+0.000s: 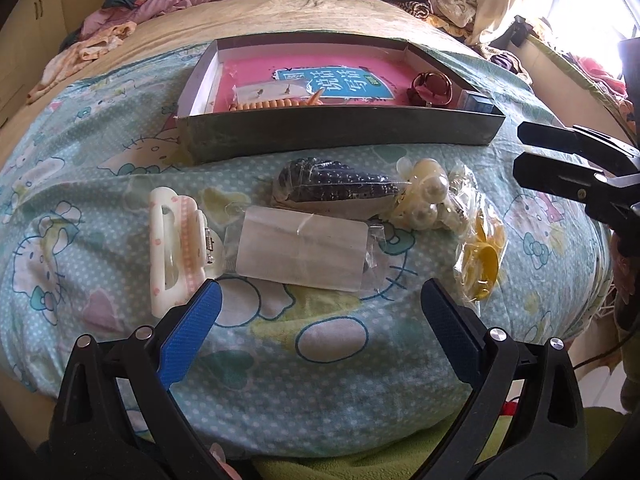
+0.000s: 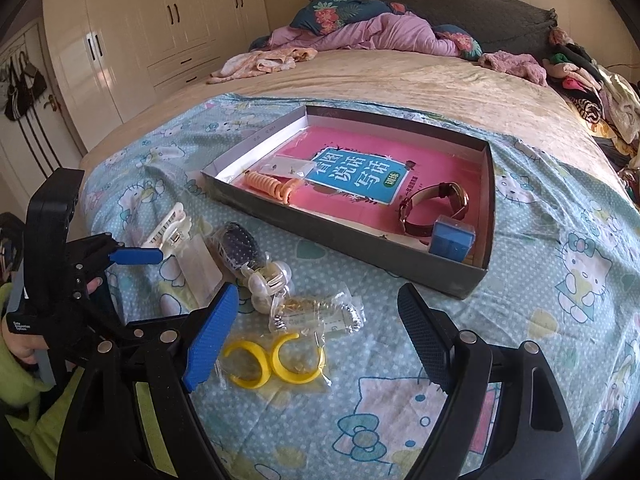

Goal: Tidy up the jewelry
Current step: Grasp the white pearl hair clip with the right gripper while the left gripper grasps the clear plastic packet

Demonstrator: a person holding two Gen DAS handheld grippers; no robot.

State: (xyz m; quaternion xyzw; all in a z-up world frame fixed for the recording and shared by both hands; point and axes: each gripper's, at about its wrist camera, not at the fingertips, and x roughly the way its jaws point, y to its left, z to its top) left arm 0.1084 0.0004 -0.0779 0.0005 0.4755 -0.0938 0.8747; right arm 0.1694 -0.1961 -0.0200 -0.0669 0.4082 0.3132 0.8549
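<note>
A grey shallow box (image 1: 340, 130) (image 2: 452, 276) lies on the bed with a pink book inside, plus an orange coil bracelet (image 2: 272, 188), a watch (image 2: 436, 204) and a small blue box (image 2: 452, 240). In front of it lie a white hair claw (image 1: 176, 240), a clear packet (image 1: 304, 252), a bag of dark beads (image 1: 336, 184), a pearl clip (image 1: 428, 200) and bagged yellow hoop earrings (image 2: 272, 362). My left gripper (image 1: 320, 300) is open and empty above the clear packet. My right gripper (image 2: 318, 304) is open and empty above the yellow earrings.
A Hello Kitty sheet (image 2: 560, 280) covers the near bed. Clothes and pillows (image 2: 380, 28) pile at the head and right side. White wardrobes (image 2: 140, 32) stand to the left. A small bag of gold chain (image 2: 316, 314) lies near the earrings.
</note>
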